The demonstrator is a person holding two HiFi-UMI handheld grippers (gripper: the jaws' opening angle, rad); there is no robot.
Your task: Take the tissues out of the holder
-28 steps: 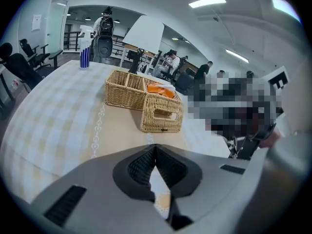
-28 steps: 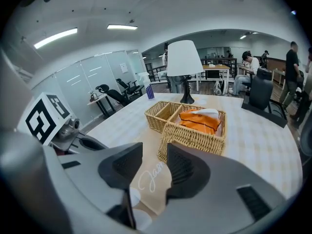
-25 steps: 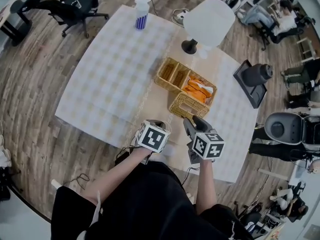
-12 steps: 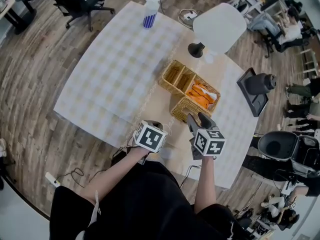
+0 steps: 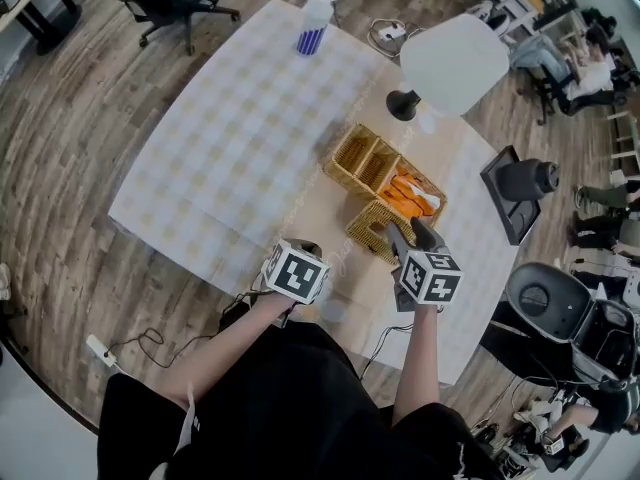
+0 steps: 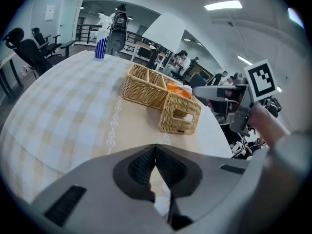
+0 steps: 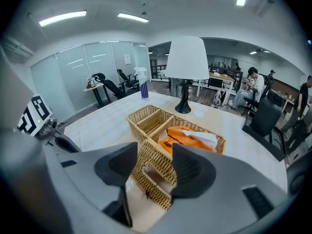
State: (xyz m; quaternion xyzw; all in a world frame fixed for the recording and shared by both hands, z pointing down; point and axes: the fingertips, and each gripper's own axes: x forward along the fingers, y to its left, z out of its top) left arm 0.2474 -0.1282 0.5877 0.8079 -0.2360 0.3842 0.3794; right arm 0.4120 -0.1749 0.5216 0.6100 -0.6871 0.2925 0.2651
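The orange pack of tissues (image 5: 403, 190) is lying in the long compartment of the woven wicker holder (image 5: 368, 230) on the checked-cloth table (image 5: 230, 138). The right gripper (image 5: 410, 234) is hovering at the holder's near end, its jaws having just been opening, wide and gripping nothing. The left gripper (image 5: 303, 248) is hanging beside it over the table, its jaws closed together and empty.

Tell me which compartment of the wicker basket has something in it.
The large compartment: it holds the orange tissue pack. The two small compartments beside it look empty.
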